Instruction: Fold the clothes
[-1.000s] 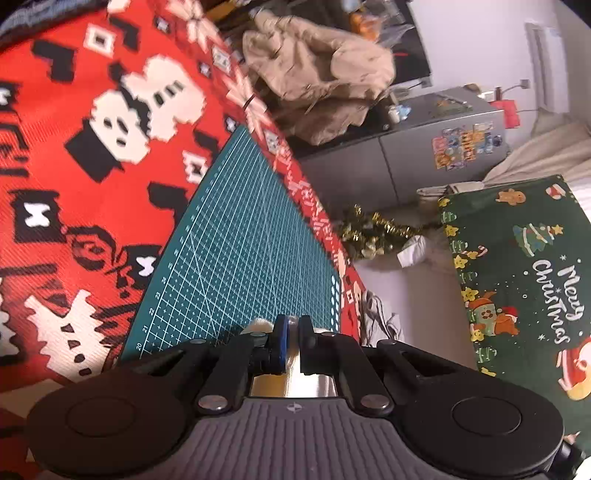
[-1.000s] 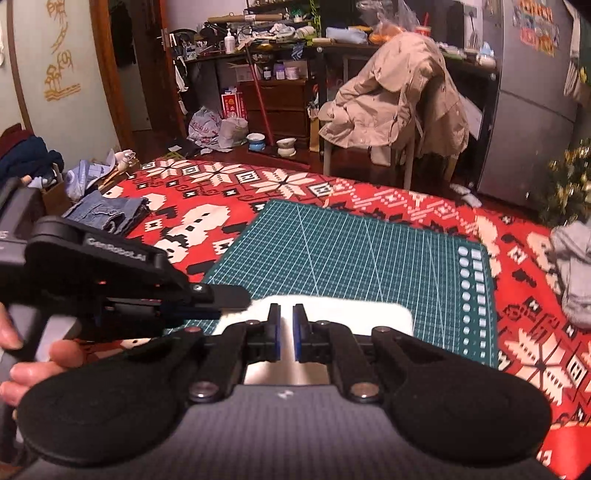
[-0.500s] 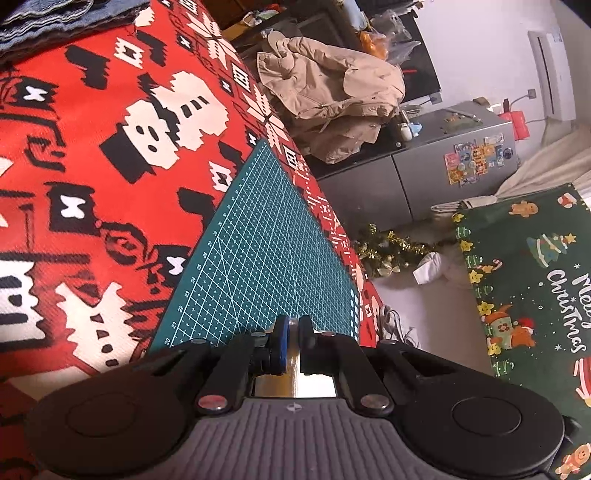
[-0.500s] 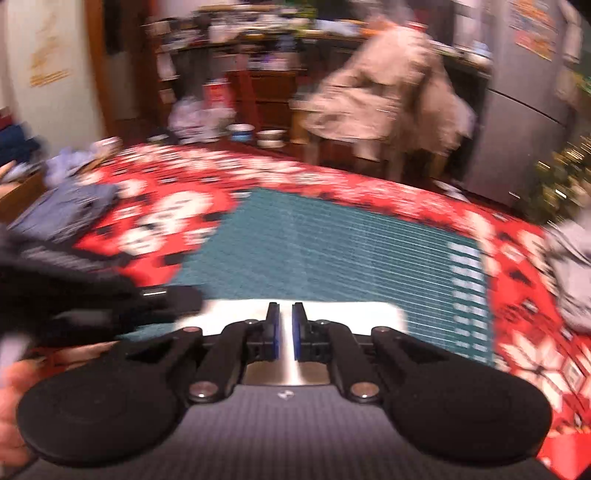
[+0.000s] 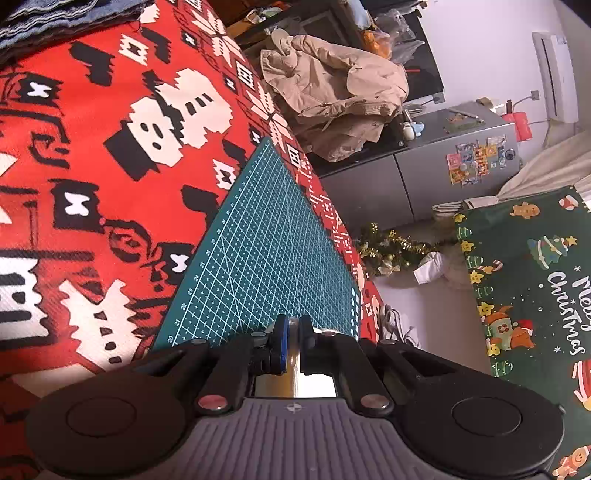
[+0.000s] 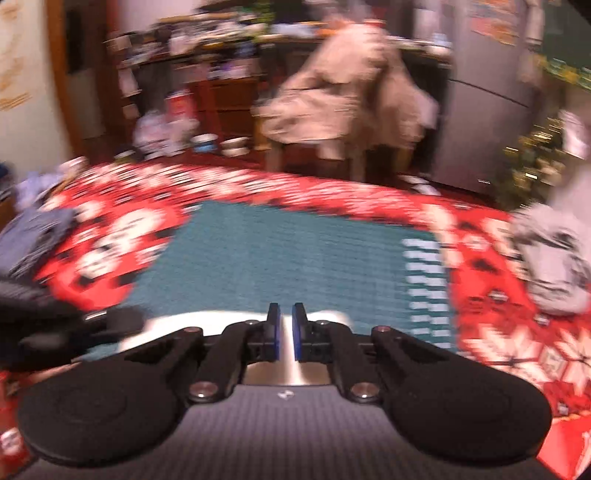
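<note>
A green cutting mat (image 5: 266, 251) lies on a red Christmas tablecloth (image 5: 92, 155). My left gripper (image 5: 291, 332) hovers over the mat's near edge, shut with nothing between its blue pads. A folded denim garment (image 5: 55, 22) lies at the cloth's far left corner. The right wrist view is blurred by motion. In it, my right gripper (image 6: 286, 326) is shut and holds nothing above the mat (image 6: 295, 258). A crumpled grey garment (image 6: 554, 258) lies on the cloth to the right, the denim pile (image 6: 37, 229) to the left. A white patch (image 6: 229, 321) under the fingertips is unclear.
A beige jacket (image 5: 332, 85) hangs over a chair beyond the table, next to a grey fridge (image 5: 443, 166). A green Christmas cloth (image 5: 535, 277) and tinsel (image 5: 391, 247) lie past the table's right edge. My left gripper's black body (image 6: 55, 328) shows at the left.
The left view has shifted, so the denim garment now shows at its top left. The right view has gone blurry and swung slightly right. Both grippers have stayed shut.
</note>
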### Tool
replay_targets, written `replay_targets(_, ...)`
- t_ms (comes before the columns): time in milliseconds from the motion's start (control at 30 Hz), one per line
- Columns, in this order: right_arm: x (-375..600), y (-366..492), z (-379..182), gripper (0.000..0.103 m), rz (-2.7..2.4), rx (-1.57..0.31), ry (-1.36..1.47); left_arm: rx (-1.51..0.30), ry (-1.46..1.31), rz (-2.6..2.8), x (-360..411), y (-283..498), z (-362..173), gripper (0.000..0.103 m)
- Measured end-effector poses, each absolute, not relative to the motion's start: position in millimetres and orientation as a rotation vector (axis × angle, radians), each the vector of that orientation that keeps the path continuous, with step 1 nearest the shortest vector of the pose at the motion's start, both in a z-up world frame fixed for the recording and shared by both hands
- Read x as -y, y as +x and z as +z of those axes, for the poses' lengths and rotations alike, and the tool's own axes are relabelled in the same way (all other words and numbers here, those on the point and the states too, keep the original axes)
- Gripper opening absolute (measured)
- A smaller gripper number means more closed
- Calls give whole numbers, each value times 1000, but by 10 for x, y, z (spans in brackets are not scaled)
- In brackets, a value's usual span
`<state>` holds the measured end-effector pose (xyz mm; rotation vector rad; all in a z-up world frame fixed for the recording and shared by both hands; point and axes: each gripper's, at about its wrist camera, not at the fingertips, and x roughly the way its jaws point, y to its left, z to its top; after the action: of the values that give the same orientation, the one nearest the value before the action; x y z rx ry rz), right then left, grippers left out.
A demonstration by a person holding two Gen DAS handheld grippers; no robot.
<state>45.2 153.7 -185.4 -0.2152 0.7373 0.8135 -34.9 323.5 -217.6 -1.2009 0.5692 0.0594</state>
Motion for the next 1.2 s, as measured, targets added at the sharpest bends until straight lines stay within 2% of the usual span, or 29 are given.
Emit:
replay_targets(433,-1648,233,-1839,7,893,-745,-248,-582,-1263,48,-3273,-337,-2224,6)
replay_targets(700,-1298,177,-1725,9,811,-709,-271,-592,-1291,13,-3312,-417,-2163,10)
replay_targets(800,-1302,121,-1747,9,834,-704,-281,-611,-1265,-1,-3242,-473,-2115,16)
replay_targets(867,-1320,64,-1759,10,857,-700,-291,-638,-1258,-17,-3160,-511,-2104,17)
replay_targets(1033,-1304,-159,-1766,9,898,-695,-339,-674,-1192,-24,-2945,-672,-2057,15)
replay_targets(1100,-1241,-244,-1769,10,909,-711,-343,-687,-1192,-32,-2903,-731,-2067,5)
replay_targets(1200,-1103,-437,-1790,10,925,-731,-368,-687,-1162,-23,-2857,-824,-2054,5)
